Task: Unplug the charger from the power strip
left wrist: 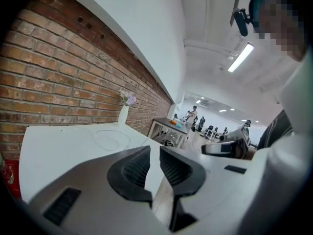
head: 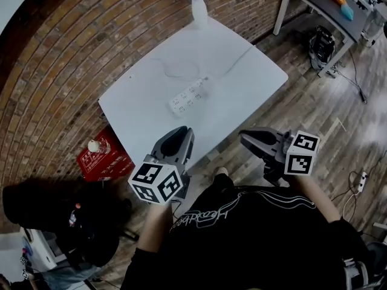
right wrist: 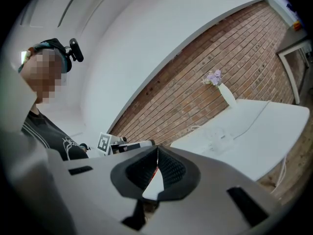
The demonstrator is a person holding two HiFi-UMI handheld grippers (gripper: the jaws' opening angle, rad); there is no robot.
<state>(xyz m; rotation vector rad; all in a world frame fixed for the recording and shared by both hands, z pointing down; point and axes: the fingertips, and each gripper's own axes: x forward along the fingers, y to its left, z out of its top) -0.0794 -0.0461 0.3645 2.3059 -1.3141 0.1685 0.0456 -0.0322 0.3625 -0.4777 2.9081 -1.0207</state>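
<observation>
The power strip (head: 188, 95) lies mid-frame on the table (head: 254, 71), its charger too small to discern. Below it, the left gripper (head: 180, 132) is slightly parted and the right gripper (head: 247, 136) closed — both empty. One should pin the strip while the other pulls straight out.

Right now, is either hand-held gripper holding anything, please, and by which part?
Nothing is held: the left hand-held gripper is slightly open and empty, the right hand-held gripper shut on nothing.

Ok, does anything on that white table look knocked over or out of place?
Nothing stands out. The power strip lies flat near the middle of the table, and the vase with flowers stands upright at its far edge.
</observation>
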